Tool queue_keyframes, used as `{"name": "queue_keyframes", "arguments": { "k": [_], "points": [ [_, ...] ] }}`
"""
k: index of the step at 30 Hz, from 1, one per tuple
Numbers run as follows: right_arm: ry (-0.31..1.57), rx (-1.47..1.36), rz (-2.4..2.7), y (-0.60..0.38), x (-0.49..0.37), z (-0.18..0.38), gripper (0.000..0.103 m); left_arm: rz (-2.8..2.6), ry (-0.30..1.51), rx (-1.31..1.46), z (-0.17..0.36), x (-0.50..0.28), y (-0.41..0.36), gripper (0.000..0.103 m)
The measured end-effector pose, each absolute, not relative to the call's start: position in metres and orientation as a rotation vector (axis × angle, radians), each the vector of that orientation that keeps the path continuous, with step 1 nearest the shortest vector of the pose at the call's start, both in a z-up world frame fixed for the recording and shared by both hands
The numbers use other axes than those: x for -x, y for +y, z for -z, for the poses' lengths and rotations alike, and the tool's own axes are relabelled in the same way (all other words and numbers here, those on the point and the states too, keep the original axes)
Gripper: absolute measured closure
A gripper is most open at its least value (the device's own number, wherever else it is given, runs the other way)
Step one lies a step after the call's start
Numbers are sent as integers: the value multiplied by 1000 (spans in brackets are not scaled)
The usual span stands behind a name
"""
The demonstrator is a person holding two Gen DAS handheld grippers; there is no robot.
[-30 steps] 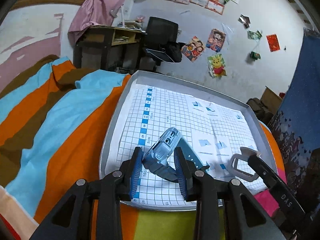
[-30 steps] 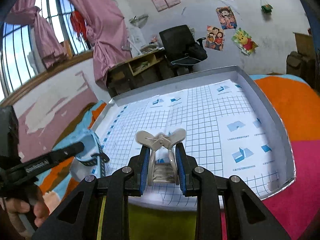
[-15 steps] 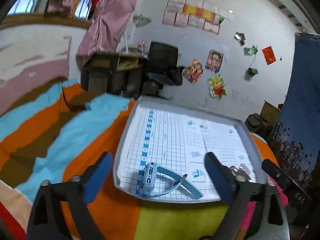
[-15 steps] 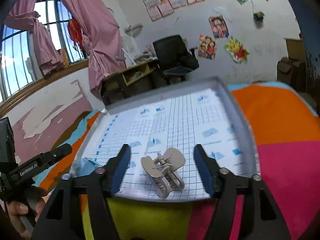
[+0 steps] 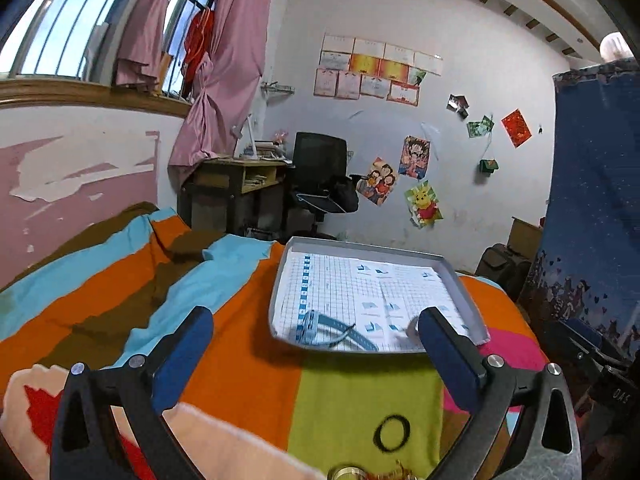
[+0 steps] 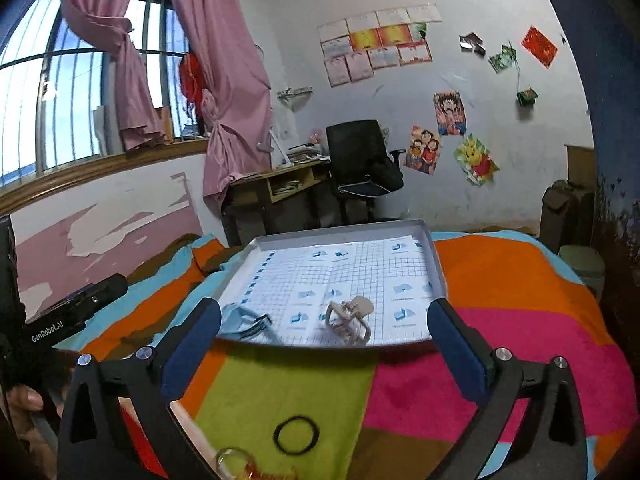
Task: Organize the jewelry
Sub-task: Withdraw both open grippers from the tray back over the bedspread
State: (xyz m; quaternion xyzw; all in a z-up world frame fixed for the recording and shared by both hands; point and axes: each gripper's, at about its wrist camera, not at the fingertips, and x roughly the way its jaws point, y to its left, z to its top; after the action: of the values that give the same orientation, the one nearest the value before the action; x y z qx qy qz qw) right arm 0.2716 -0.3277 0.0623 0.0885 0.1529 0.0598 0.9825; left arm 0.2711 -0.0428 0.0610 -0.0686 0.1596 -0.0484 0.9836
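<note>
A grey tray lined with gridded paper lies on the striped bedspread. A blue watch lies at its near left; in the right wrist view the watch shows partly behind a finger. A beige hair claw clip lies at the tray's near middle; its blurred edge shows in the left wrist view. A black hair tie lies on the green stripe in front of the tray. My left gripper and right gripper are open, empty, pulled back from the tray.
A gold ring-like piece and a gold item lie at the bottom edge on the bedspread. The other handheld gripper shows at left. A desk, black chair and blue cabinet stand beyond the bed.
Both grippers opened, letting go of the watch and the claw clip in the tray, then drew back and upward. The hair tie has come into view.
</note>
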Motion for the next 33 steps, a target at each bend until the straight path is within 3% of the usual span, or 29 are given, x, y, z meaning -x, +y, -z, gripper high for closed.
{"name": "queue_keyframes", "arguments": {
  "k": [10, 18, 33],
  "points": [
    [270, -157, -121, -314, -169, -73, 1, 106, 274, 96, -68, -183, -18, 0],
    [290, -211, -88, -302, -117, -56, 1, 123, 292, 83, -35, -132, 2, 0],
    [420, -134, -7, -277, -122, 1, 1, 35, 498, 91, 24, -140, 1, 0]
  ]
}}
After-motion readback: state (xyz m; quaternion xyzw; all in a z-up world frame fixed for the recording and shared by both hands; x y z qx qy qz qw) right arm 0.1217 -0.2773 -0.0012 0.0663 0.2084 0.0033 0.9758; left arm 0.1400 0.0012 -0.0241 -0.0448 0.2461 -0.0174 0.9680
